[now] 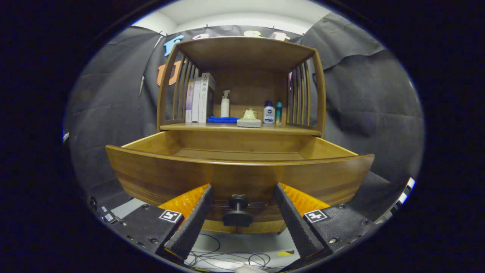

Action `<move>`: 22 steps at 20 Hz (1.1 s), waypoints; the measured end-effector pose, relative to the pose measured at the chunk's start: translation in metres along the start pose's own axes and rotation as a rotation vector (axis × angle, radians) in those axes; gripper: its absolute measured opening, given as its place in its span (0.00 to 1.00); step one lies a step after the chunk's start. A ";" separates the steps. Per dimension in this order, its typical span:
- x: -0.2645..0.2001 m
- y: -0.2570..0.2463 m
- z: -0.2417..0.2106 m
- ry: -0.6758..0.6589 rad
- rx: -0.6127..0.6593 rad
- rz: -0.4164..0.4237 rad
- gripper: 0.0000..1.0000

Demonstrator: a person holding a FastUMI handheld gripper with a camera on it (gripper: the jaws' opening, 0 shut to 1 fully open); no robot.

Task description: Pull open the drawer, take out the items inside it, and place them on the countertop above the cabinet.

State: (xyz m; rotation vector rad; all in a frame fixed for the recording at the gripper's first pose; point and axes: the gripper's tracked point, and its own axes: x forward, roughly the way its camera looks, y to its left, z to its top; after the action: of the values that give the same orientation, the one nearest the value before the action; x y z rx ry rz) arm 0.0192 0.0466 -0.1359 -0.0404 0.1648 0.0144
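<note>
Already the drawer (pixel 238 170) stands pulled out below the bench (pixel 242 128); we hold our tool (pixel 240 222) open, fingers astride the knob (pixel 237 210) without touching; its visible floor looks bare.

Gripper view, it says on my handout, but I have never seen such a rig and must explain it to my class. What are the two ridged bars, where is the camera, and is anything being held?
The camera rides on a hand-held gripper and looks forward along its two fingers, the ridged bars you mention. A person carries it; there is no robot arm. The fingers stand apart, one on each side of the dark knob of a wooden drawer, and they press on nothing. The drawer is pulled open; the part of its floor that shows is bare. Above it, the cabinet's countertop carries books, a spray bottle, a blue cloth, a pale block and two small bottles.
</note>
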 end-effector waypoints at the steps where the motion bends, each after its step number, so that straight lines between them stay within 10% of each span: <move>1: 0.001 0.001 0.001 -0.003 -0.001 0.000 1.00; 22: 0.090 0.007 0.035 0.001 -0.011 -0.006 0.99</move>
State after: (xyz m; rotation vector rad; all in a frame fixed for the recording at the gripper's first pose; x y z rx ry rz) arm 0.1132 0.0561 -0.1161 -0.0521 0.1659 0.0091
